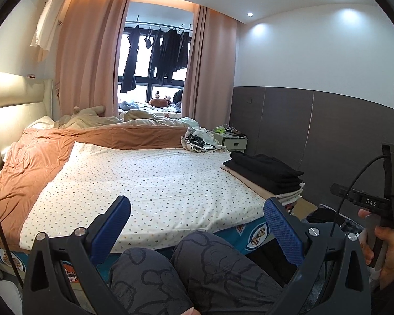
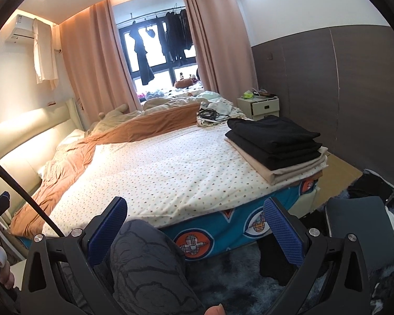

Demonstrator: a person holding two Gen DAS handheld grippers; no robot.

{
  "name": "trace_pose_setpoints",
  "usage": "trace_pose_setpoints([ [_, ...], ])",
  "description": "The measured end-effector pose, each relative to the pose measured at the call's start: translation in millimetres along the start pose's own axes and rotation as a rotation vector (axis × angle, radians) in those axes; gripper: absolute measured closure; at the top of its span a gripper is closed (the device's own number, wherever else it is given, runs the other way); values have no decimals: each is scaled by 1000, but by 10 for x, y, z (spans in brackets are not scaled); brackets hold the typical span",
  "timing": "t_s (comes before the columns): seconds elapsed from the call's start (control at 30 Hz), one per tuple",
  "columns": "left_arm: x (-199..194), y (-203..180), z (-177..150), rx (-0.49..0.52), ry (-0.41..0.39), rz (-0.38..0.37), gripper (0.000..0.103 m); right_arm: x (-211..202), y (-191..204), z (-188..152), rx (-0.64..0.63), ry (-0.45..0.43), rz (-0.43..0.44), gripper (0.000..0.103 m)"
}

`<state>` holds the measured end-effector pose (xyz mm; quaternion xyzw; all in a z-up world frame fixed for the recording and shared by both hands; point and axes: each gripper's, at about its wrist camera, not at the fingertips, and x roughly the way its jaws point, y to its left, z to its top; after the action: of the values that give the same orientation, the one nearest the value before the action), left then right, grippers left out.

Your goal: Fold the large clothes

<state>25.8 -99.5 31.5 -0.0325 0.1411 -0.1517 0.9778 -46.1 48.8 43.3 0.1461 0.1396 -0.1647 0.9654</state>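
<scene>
A stack of folded clothes (image 2: 278, 144), black on top and beige beneath, rests on the right corner of the bed; the left wrist view shows the same stack (image 1: 265, 174). My left gripper (image 1: 197, 225) is open and empty, held over the person's knees (image 1: 202, 270) in front of the dotted white sheet (image 1: 149, 181). My right gripper (image 2: 195, 225) is also open with nothing between its blue pads (image 2: 283, 233), low before the bed's foot edge. In the left wrist view the right gripper's body (image 1: 375, 204) shows at the right, held by a hand (image 1: 388, 252).
An orange blanket (image 2: 73, 155) covers the bed's left and far side, with rumpled bedding and cables (image 2: 212, 116) behind. A bedside cabinet (image 2: 262, 106) stands by the brown wall. Dark clothes (image 2: 367, 186) and a grey chair seat (image 2: 354, 218) lie right of the bed on a shaggy rug (image 2: 236, 273).
</scene>
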Motion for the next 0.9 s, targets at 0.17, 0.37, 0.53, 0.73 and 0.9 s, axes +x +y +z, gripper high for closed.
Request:
trace_pose_setpoints([
  [0.17,-39,-27,-8,16,-12,12,0,4,26,-21,-7,-1,5,0],
  [0.37,-58,-45,-19,16,-16,9,0,39,24,-48,-8,5,10,0],
  [0.53,-81,-59,-20,15,-18,7,0,6,22,-59,-6,-4,3,0],
  [0.73,-91,-75,-33,14,-16,4,0,-83,-16,-49,-4,-28,10,0],
  [0.9,-118,-67,-18,10,-20,6,0,-91,-39,-78,-12,-30,17,0],
])
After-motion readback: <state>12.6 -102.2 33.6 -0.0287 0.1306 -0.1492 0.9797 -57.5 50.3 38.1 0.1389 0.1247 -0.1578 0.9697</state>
